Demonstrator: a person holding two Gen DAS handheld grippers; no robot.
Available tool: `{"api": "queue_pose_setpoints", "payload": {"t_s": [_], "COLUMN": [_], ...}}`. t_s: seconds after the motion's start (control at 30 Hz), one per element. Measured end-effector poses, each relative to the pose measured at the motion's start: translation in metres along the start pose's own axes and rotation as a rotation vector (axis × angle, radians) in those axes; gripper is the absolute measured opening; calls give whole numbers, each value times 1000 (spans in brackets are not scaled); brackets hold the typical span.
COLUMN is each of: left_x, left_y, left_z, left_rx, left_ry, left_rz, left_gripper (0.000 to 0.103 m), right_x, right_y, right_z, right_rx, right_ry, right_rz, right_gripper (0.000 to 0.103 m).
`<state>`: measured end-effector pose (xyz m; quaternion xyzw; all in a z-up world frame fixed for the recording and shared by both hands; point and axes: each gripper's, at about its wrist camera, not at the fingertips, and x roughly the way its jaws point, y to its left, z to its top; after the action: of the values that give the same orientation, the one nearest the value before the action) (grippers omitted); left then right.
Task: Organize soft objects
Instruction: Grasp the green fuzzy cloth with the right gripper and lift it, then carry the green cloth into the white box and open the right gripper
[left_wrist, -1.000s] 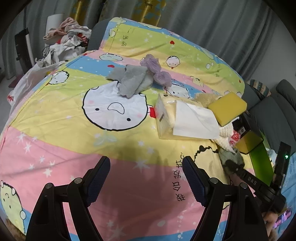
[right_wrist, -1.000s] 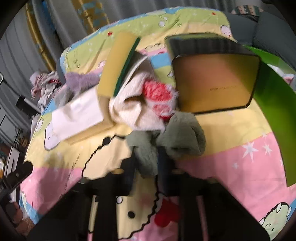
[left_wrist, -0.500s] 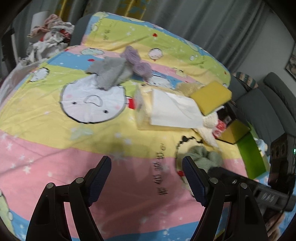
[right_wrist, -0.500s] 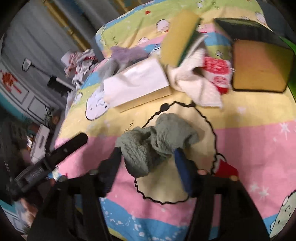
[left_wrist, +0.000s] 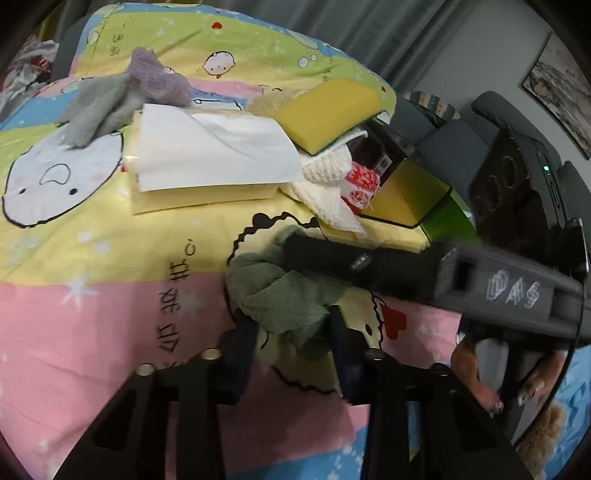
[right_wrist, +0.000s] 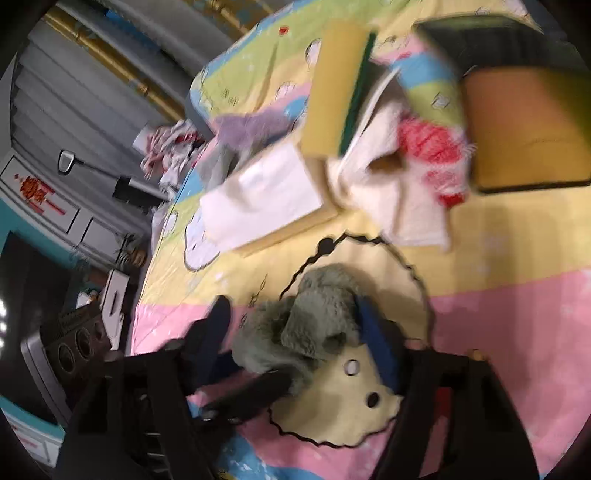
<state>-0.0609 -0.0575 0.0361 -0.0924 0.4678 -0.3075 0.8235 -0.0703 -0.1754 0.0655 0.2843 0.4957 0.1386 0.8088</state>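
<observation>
A crumpled green cloth (left_wrist: 280, 295) lies on the cartoon bedsheet (left_wrist: 92, 295). My left gripper (left_wrist: 290, 325) has it bunched between its closing jaws, both pads against the fabric. The right gripper (right_wrist: 291, 314) straddles the same green cloth (right_wrist: 306, 325) from the other side. Its jaws are closing; the blue right pad touches the fabric, while the left finger stands a little off. One of its fingers (left_wrist: 325, 254) reaches in from the right over the cloth.
Behind the cloth lie a tissue pack (left_wrist: 207, 155), a yellow sponge (left_wrist: 328, 110), a white-and-red knit cloth (left_wrist: 332, 192) and a yellow box (left_wrist: 406, 192). Grey cloth (left_wrist: 96, 103) and purple cloth (left_wrist: 155, 77) lie farther back. A grey sofa (left_wrist: 498, 110) stands right.
My left gripper swung right onto the green cloth and its jaws narrowed around it. The right gripper, first shut on the cloth, opened wide and has since narrowed again.
</observation>
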Motion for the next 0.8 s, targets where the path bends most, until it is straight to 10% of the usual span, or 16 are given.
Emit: {"api": "queue_pose_setpoints", "payload": {"t_s": [0.2, 0.8], "left_x": [-1, 4], "left_y": [-22, -197], "left_z": [8, 101], "left_rx": [46, 349], "left_ry": [-30, -189], "left_rz": [-25, -282], "left_gripper": [30, 30], "right_x": [-12, -208], "right_y": [-3, -51], "right_z": [-8, 45], "right_rx": [20, 113], "right_ry": [17, -479], "right_rz": [50, 28], "right_gripper": [32, 33]}}
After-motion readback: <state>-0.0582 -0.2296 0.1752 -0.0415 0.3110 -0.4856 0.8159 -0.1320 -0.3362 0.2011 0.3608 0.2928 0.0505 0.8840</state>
